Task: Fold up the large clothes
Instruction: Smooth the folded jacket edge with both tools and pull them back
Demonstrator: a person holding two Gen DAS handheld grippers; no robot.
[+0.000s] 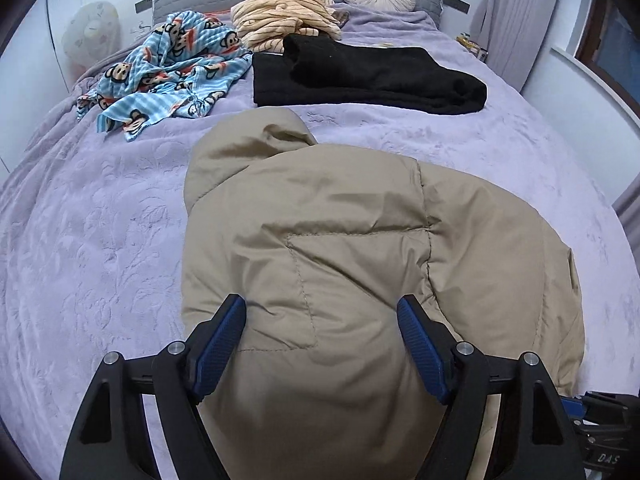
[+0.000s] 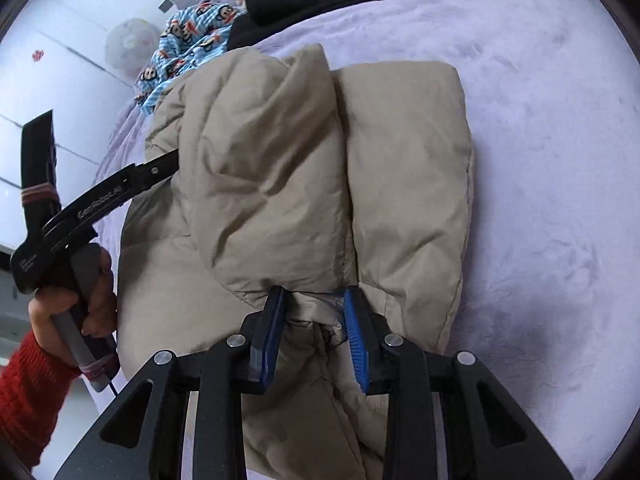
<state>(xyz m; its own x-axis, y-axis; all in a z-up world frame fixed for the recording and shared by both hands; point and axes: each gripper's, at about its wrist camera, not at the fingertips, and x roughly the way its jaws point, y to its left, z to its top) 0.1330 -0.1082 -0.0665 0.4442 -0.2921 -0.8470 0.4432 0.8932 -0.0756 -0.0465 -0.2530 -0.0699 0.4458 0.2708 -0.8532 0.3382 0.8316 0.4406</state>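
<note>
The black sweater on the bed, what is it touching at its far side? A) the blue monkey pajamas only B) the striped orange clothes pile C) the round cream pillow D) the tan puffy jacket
B: in the left wrist view the black sweater has the striped orange clothes pile overlapping its far edge; the other things lie apart from that edge.

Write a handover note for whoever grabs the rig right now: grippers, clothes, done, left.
Left hand-held gripper: open, jaws wide over the tan puffer jacket, gripping nothing.
Right hand-held gripper: jaws narrowed around a bunch of jacket fabric at its near edge.
Jacket lies partly folded at the near side of the purple bed.
Black garment lies folded farther up the bed.
Left: finish the jacket; blue monkey-print garment and striped cream garment are still crumpled.
</note>
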